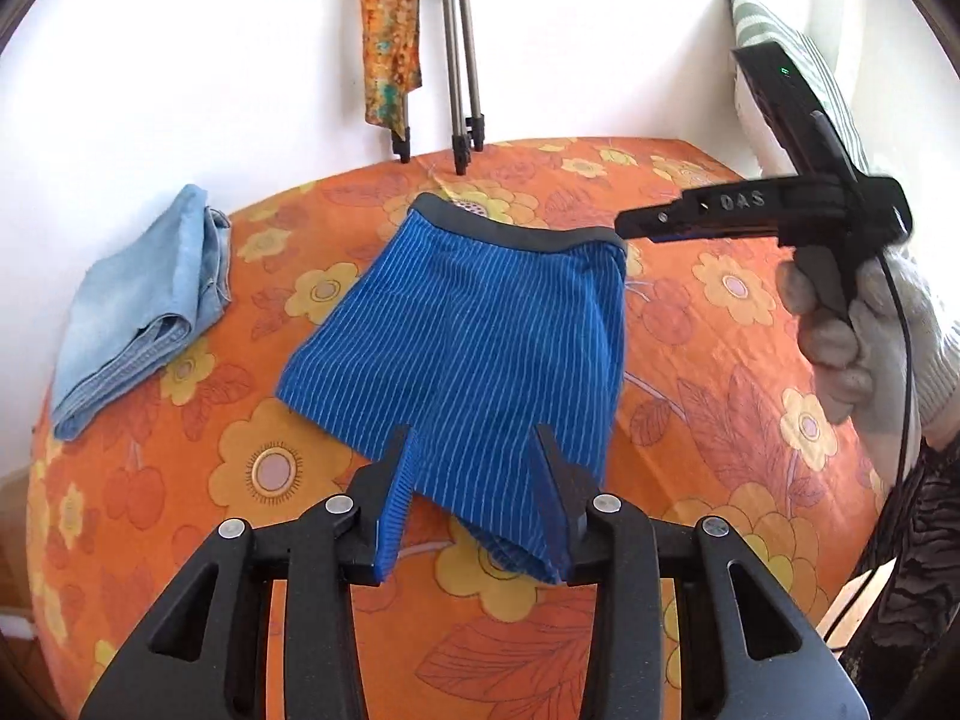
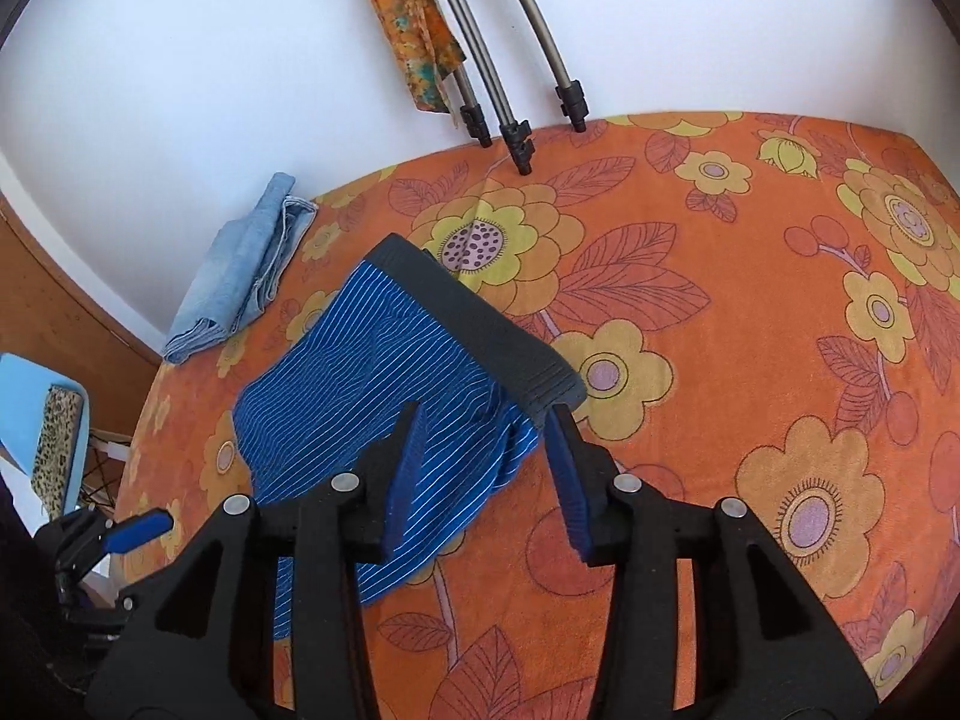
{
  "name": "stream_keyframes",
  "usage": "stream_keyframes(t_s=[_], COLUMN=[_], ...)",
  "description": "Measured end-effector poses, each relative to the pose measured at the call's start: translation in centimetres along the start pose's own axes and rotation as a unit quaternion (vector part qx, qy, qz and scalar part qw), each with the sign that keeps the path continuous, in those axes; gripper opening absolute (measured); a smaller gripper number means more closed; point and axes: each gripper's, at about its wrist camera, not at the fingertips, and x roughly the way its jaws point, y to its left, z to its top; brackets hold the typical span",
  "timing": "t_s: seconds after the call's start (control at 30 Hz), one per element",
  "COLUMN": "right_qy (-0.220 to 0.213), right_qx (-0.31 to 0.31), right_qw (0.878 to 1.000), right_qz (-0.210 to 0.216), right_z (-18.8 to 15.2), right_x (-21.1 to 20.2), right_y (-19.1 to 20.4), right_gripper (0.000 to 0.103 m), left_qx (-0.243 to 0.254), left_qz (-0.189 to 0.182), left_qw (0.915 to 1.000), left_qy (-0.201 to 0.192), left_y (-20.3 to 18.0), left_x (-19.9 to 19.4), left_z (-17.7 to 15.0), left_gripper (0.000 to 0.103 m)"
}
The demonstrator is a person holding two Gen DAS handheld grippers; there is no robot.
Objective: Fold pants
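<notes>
Blue white-striped shorts (image 1: 474,348) with a black waistband (image 1: 516,228) lie spread on the orange flowered cover (image 1: 720,420). My left gripper (image 1: 474,450) is open, its jaws on either side of the near leg hem. My right gripper (image 2: 486,426) is open over the waistband's near corner (image 2: 540,384); the shorts (image 2: 372,378) stretch away to its left. In the left wrist view the right gripper (image 1: 630,225) shows from the side at the waistband's right end, held by a gloved hand (image 1: 852,336).
Folded light-blue jeans (image 1: 138,312) lie at the far left of the cover, also in the right wrist view (image 2: 246,276). Tripod legs (image 1: 462,138) stand at the cover's back edge by the wall, with a patterned cloth (image 1: 390,30) hanging. A striped pillow (image 1: 798,54) is at the back right.
</notes>
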Motion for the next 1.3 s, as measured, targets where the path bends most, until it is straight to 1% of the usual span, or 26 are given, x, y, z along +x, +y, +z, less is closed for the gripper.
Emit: stream_keyframes(t_s=[0.1, 0.17, 0.23, 0.33, 0.53, 0.6, 0.67, 0.73, 0.87, 0.93, 1.0, 1.1, 1.17, 1.23, 1.3], right_qy=[0.005, 0.015, 0.025, 0.041, 0.064, 0.067, 0.076, 0.078, 0.076, 0.081, 0.081, 0.061, 0.041, 0.031, 0.017], right_qx=[-0.039, -0.065, -0.078, -0.097, -0.113, -0.115, -0.114, -0.113, -0.127, -0.116, -0.089, -0.056, -0.028, 0.001, 0.030], right_qw=[0.999, 0.998, 0.996, 0.994, 0.991, 0.991, 0.990, 0.990, 0.989, 0.990, 0.992, 0.996, 0.998, 0.999, 0.999], right_qz=[0.016, 0.019, 0.030, 0.034, 0.032, 0.030, 0.028, 0.025, 0.014, 0.023, 0.039, 0.041, 0.037, 0.034, 0.031], right_z=[-1.6, -2.7, -3.8, -5.1, -6.5, -6.8, -7.1, -7.4, -7.9, -8.0, -8.0, -8.0, -8.1, -8.0, -7.9], right_x=[0.1, 0.6, 1.4, 2.8, 4.2, 4.3, 4.5, 4.6, 4.3, 4.0, 3.3, 1.8, 0.7, 0.1, -0.6], right_y=[2.4, 3.9, 5.0, 6.3, 7.3, 7.3, 7.3, 7.2, 7.5, 7.3, 6.8, 6.0, 5.5, 4.8, 3.9], right_gripper=[0.043, 0.043, 0.043, 0.043, 0.043, 0.043, 0.043, 0.043, 0.043, 0.043, 0.043, 0.043, 0.046, 0.056, 0.056], left_qx=[-0.009, -0.015, -0.026, -0.020, -0.059, -0.066, -0.070, -0.072, -0.051, -0.041, -0.028, -0.017, -0.018, -0.016, -0.011], left_qz=[0.019, 0.029, 0.018, 0.016, -0.014, -0.015, -0.017, -0.025, -0.016, -0.024, -0.028, -0.050, -0.066, -0.081, -0.092], left_qw=[0.9997, 0.9993, 0.9992, 0.9992, 0.9967, 0.9957, 0.9949, 0.9947, 0.9961, 0.9961, 0.9966, 0.9956, 0.9939, 0.9921, 0.9904], left_qy=[0.011, 0.019, 0.026, 0.032, 0.054, 0.064, 0.071, 0.069, 0.071, 0.074, 0.073, 0.078, 0.086, 0.095, 0.102], left_y=[1.6, 2.5, 3.3, 3.8, 6.1, 6.9, 7.5, 7.9, 8.4, 8.6, 8.8, 9.3, 9.6, 9.8, 9.8], left_x=[2.3, 4.1, 5.8, 8.1, 11.7, 12.8, 13.6, 13.8, 14.3, 14.3, 14.0, 13.6, 13.6, 13.7, 13.9], left_z=[1.6, 2.5, 3.5, 4.8, 6.3, 6.6, 6.9, 7.3, 8.4, 9.0, 9.6, 10.4, 10.8, 11.1, 11.2], left_gripper=[0.036, 0.036, 0.036, 0.036, 0.035, 0.035, 0.035, 0.035, 0.035, 0.035, 0.035, 0.035, 0.035, 0.035, 0.035])
